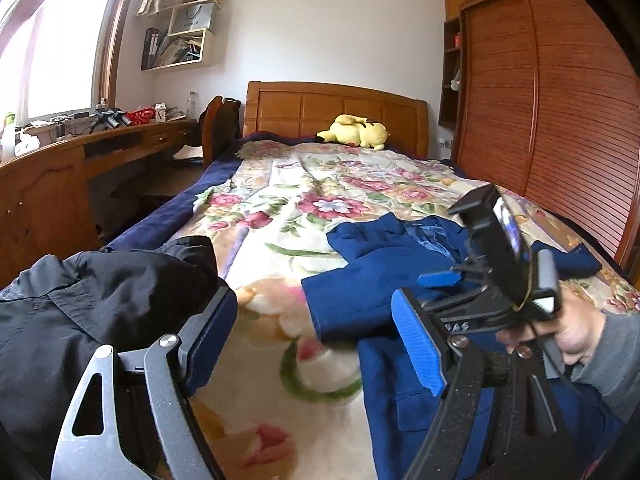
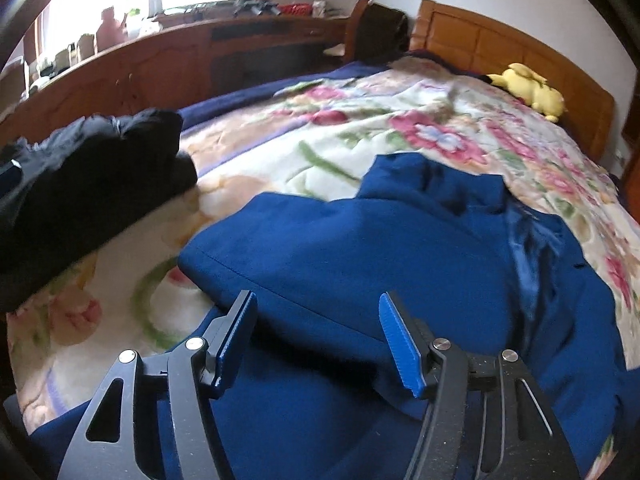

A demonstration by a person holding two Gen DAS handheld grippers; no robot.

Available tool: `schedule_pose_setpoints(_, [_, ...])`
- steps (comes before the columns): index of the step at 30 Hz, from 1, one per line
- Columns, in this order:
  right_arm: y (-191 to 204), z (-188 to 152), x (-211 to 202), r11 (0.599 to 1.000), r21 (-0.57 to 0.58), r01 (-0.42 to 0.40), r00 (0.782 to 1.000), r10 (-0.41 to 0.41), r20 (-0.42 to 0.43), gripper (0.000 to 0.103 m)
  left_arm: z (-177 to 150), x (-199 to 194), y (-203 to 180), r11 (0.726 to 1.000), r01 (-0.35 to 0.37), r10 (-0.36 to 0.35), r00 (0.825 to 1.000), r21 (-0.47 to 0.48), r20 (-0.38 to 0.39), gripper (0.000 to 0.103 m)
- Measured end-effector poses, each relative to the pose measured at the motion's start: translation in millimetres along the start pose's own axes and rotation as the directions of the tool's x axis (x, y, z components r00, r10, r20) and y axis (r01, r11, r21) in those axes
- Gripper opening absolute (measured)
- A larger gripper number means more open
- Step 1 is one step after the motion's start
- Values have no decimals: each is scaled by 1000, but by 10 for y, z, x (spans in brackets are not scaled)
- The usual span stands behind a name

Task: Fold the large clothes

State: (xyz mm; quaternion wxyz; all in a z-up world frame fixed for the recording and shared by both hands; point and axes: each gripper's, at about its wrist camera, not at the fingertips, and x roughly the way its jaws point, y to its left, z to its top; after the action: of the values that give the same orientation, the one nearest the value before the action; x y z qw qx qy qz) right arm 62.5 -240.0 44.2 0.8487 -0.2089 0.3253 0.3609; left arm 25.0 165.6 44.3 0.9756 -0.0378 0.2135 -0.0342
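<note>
Both jaws gape wide, empty: left gripper (image 1: 316, 340), right gripper (image 2: 318, 340) over the blue jacket (image 2: 360, 240). Pinching one slippery layer could drag it crooked.

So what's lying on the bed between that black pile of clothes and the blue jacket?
Nothing but the floral blanket: a bare stretch of it separates the black clothes from the blue jacket, clearest in the right wrist view.
</note>
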Motion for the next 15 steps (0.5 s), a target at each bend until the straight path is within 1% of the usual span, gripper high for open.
schedule_pose_setpoints(4, [63, -10, 162, 999, -52, -12, 998, 9, -59, 65, 1, 24, 23, 1000, -21, 21, 1000, -4, -2, 80])
schedule_pose_setpoints(7, [70, -21, 267, 997, -77, 5, 996, -12, -90, 65, 9, 39, 39, 1000, -25, 25, 1000, -15, 1, 80])
schedule_pose_setpoints(8, [54, -22, 283, 996, -84, 14, 995, -22, -96, 59, 9, 42, 47, 1000, -25, 25, 1000, -18, 1, 80])
schedule_pose_setpoints(9, [48, -4, 287, 996, -89, 27, 995, -36, -97, 48, 9, 48, 54, 999, -26, 26, 1000, -21, 0, 80])
schedule_pose_setpoints(10, [20, 0, 278, 995, -89, 35, 995, -44, -94, 29, 7, 60, 58, 999, -29, 29, 1000, -23, -2, 80])
schedule_pose_setpoints(12, [7, 16, 276, 995, -94, 37, 996, -45, -82, 9, 1, 84, 71, 999, -32, 32, 999, -32, -6, 80])
schedule_pose_setpoints(13, [-18, 17, 258, 994, -98, 44, 996, -52, -79, 4, -3, 97, 75, 999, -31, 30, 1000, -35, -8, 80])
schedule_pose_setpoints(15, [-7, 12, 246, 994, -105, 44, 997, -51, -65, 1, -7, 120, 78, 999, -32, 31, 999, -41, -14, 80])
